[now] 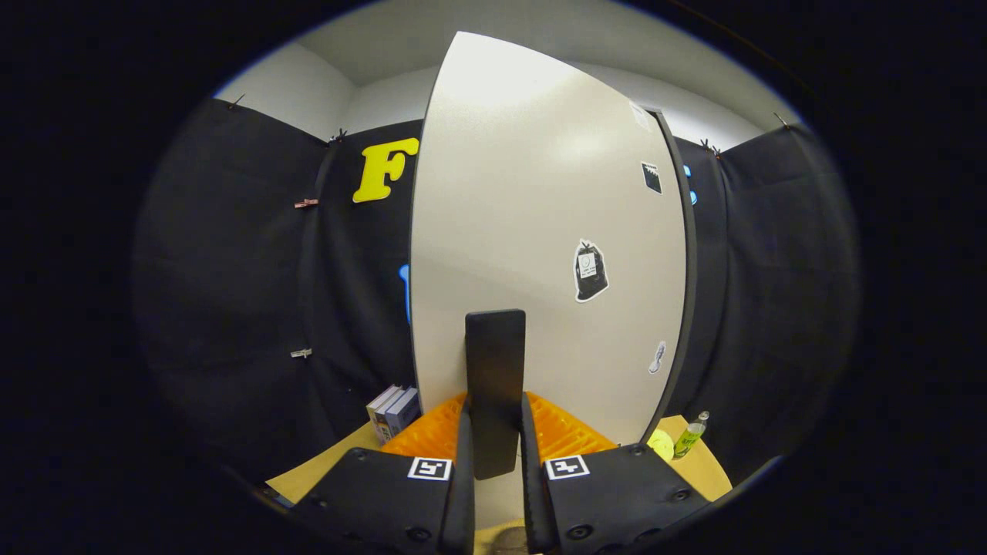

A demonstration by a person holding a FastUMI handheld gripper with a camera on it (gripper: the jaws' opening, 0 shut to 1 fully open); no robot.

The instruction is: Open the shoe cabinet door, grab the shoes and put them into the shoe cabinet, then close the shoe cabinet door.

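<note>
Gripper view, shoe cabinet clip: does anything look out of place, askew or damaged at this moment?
Nothing stands out. The tool is shut on the black handle of the white cabinet door, which looks intact apart from a few stickers. Books stand left of the door and a bottle stands upright to its right.

Black cloth wall [231, 270], white ceiling [370, 46], wooden tabletop [698, 462]

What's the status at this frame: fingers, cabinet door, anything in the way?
Gripper fingers shut on black door handle. White cabinet door just ahead, fills the front. Shoes unseen. Bottle and books off to the sides, nothing blocking.
</note>
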